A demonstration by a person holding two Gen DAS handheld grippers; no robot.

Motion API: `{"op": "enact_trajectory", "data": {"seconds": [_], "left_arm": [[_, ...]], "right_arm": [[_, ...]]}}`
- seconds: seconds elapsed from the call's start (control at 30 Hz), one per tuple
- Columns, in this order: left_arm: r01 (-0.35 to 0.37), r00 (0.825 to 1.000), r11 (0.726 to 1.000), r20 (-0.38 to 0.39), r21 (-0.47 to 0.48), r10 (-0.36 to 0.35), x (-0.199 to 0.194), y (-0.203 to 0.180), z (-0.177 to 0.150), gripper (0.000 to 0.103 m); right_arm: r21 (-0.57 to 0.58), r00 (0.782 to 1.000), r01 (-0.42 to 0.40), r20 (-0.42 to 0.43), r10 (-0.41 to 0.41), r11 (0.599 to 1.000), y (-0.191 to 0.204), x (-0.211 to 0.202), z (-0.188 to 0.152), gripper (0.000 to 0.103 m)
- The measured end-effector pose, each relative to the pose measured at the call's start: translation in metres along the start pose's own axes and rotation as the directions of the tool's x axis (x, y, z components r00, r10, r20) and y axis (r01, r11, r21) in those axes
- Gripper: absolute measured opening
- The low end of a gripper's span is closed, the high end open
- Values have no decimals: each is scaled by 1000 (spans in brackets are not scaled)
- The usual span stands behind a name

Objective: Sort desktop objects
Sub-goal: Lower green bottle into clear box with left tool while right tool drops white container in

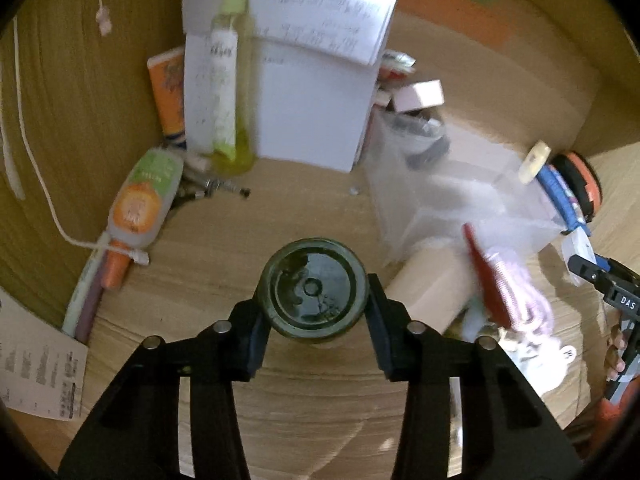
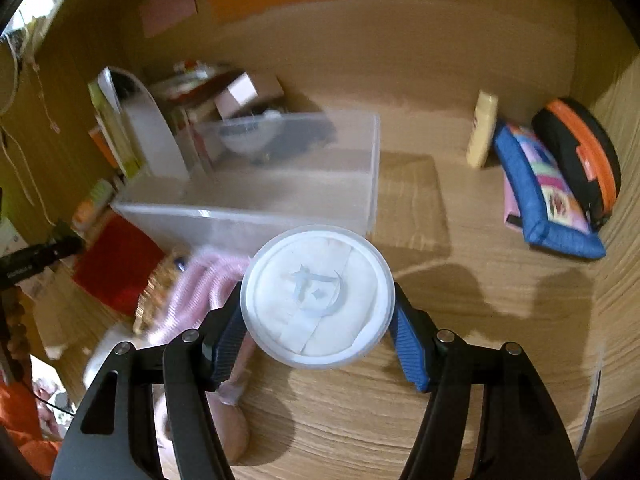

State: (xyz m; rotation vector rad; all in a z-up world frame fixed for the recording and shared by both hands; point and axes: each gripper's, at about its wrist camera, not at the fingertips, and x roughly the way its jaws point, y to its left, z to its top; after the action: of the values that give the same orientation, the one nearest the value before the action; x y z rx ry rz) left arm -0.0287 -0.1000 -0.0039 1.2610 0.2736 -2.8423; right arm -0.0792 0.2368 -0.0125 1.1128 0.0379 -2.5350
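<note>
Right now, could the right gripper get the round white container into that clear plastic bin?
Probably yes. The right gripper holds the white container, and the clear bin lies just ahead, open-topped, with nothing between them.

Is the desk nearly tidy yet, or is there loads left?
Loads left. The clear plastic box holds only a few things so far. Right now the left hand-held gripper is shut on a dark green jar, and the right hand-held gripper grips a round white tub. The orange tube, red card and pink knit still lie loose.
</note>
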Motion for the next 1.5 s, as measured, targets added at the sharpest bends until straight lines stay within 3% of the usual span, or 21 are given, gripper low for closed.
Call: {"op": "enact_trajectory", "data": {"seconds": [0.3,0.6,0.93,1.5], "left_arm": [[53,992,998,115,34,-56,-31,-22,24,43],[154,968,984,186,90,-169,-35,-40,62,43],[165,974,978,131,128,-182,1,-73,102,41],[164,986,976,-15,142,-163,67,-96,99,41]], "right_arm": [[-27,994,-32,104,34,999,15,-15,32,62],[-14,988,-65,140,67,998,15,-11,64,62],[-11,993,-85,82,85,996,14,30,97,62],[-9,999,-37,-30,36,999,9,88,88,62]]}}
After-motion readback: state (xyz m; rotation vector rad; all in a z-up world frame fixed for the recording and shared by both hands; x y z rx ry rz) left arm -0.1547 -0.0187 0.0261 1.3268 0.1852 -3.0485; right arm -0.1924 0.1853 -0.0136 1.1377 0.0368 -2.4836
